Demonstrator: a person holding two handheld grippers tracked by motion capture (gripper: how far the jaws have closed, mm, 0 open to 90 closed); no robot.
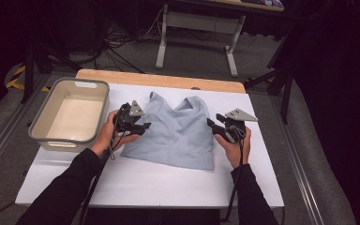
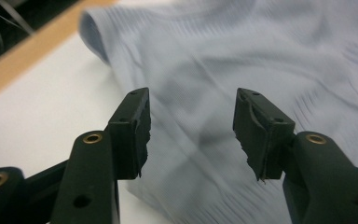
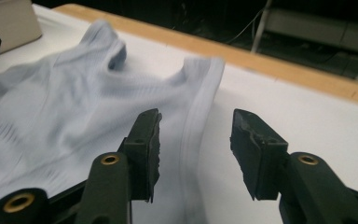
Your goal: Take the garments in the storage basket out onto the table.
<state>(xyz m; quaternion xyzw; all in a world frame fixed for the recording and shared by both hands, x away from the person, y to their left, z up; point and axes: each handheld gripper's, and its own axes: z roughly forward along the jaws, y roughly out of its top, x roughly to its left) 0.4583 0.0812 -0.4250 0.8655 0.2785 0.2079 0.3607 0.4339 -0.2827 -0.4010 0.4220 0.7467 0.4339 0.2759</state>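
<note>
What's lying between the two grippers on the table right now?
The light blue top lies flat between the left gripper and the right gripper, one at each side edge, in the high view. Both stand open.

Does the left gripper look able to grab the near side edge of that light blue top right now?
Probably yes. The left gripper has its jaws apart just over the light blue top, and nothing lies between them and the cloth's edge.
</note>
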